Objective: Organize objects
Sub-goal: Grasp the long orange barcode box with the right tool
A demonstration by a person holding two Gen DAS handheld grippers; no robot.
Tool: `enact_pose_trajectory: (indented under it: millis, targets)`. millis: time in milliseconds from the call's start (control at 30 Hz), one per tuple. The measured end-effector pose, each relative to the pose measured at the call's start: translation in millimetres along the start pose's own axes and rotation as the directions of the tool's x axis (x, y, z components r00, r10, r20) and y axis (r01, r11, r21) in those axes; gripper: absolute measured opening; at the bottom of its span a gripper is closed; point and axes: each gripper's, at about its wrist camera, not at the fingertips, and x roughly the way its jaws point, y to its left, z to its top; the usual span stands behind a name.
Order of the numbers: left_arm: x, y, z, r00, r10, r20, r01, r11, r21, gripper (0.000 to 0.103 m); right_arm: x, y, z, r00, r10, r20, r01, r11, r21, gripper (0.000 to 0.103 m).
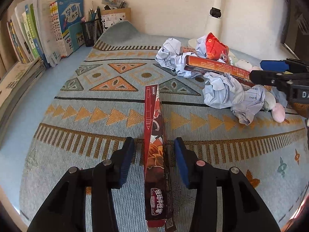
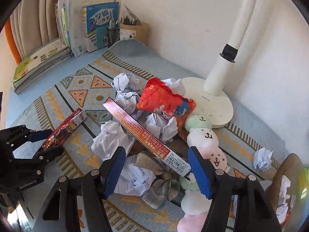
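Note:
A long dark-red pen box (image 1: 154,127) stands on its narrow edge on the patterned cloth (image 1: 108,104). It lies lengthwise between the blue pads of my left gripper (image 1: 154,141), which is open, with a gap on each side. The right wrist view shows that same left gripper (image 2: 56,141) around the pen box (image 2: 67,123). A second long orange-red box (image 2: 143,133) rests slanted on crumpled paper balls (image 2: 110,141). Its barcode end lies between the pads of my open right gripper (image 2: 156,150), close to the right pad. The right gripper (image 1: 256,70) also shows at the edge of the left wrist view.
A red pouch (image 2: 164,98), plush bunnies (image 2: 204,137) and a plaid fabric piece (image 2: 164,185) are heaped with the paper. A white lamp base (image 2: 210,100) stands by the wall. Books (image 1: 63,29) and a mesh pen cup (image 1: 91,31) line the back. A brown bin (image 2: 285,174) holds paper.

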Motion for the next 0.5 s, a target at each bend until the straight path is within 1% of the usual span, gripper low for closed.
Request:
enact_pose_trajectory:
  millis: [33,100,167,233,267,300,367,433,500]
  targets:
    - [0.0,-0.9,-0.5,1.0,0.0,0.0,0.0,1.0,0.002,0.041,7.8,1.4,1.6,1.0,-0.012,-0.017,0.012,1.0,-0.019,0.057]
    - [0.5,-2.6,-0.2,1.0,0.005,0.001,-0.005,1.0,0.01,0.041,19.2,1.6,2.3,0.999,-0.018,-0.041,0.017,0.999,-0.029,0.049]
    - [0.3,-4.4,-0.6,1.0,0.008,0.003,-0.008,1.0,0.017,0.041,21.0,2.8,1.2,0.999,-0.036,-0.025,0.035,0.999,-0.024,0.044]
    - [0.4,-5.2,-1.0,1.0,0.01,0.004,-0.01,1.0,0.021,0.041,15.3,7.7,-1.5,0.999,-0.041,0.001,0.041,0.999,-0.03,0.03]
    - [0.3,-5.5,-1.1,1.0,0.011,0.005,-0.011,1.0,0.021,0.041,10.4,11.6,-2.5,0.998,-0.058,0.021,0.059,0.997,-0.04,0.029]
    - [0.4,-5.3,-1.0,1.0,0.01,0.005,-0.01,1.0,0.02,0.041,5.5,14.0,-3.7,0.997,-0.074,0.036,0.076,0.996,-0.047,0.025]
    - [0.6,-5.3,-1.0,1.0,0.007,0.005,-0.007,1.0,0.017,0.041,-6.4,15.4,-4.7,0.995,-0.086,0.058,0.089,0.995,-0.041,0.022]
    - [-0.1,-5.1,-1.4,1.0,0.005,0.005,-0.005,1.0,0.014,0.041,-27.5,12.4,-6.6,0.991,-0.095,0.092,0.096,0.995,-0.006,0.019]
    - [-0.4,-5.0,-1.3,1.0,0.004,0.006,-0.004,1.0,0.012,0.041,-58.6,7.0,-11.9,0.986,-0.078,0.146,0.07,0.996,0.062,0.017]
